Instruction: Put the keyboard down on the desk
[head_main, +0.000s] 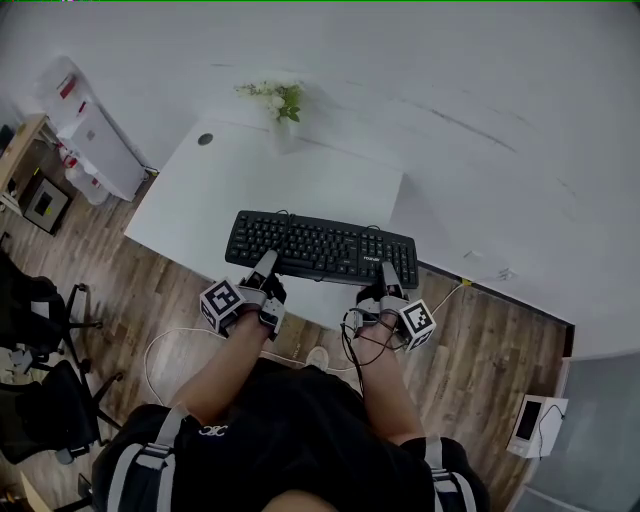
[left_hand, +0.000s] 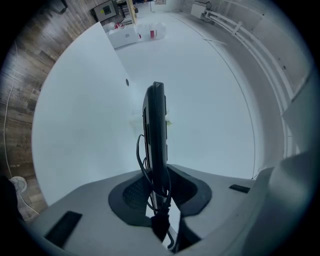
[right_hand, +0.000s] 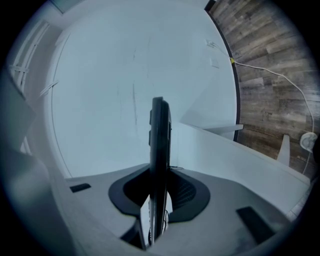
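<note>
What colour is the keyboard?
The keyboard is black; the head view shows it best.

right gripper (right_hand: 159, 196): 2 grey jaws with dark pads, clamped onto a thin black slab, 1 pad on each side
keyboard (right_hand: 160, 135): that's the slab, seen dead edge-on, so it's just a tall black strip up the middle of the shot
desk (right_hand: 225, 155): white, slanting off to the right of the keyboard
wall (right_hand: 115, 75): plain white, fills most of the left and top
floor (right_hand: 272, 45): dark wood planks, top right
cable (right_hand: 272, 70): thin and white, trailing over the planks toward a small white thing at the right edge, can't tell what that is
</note>
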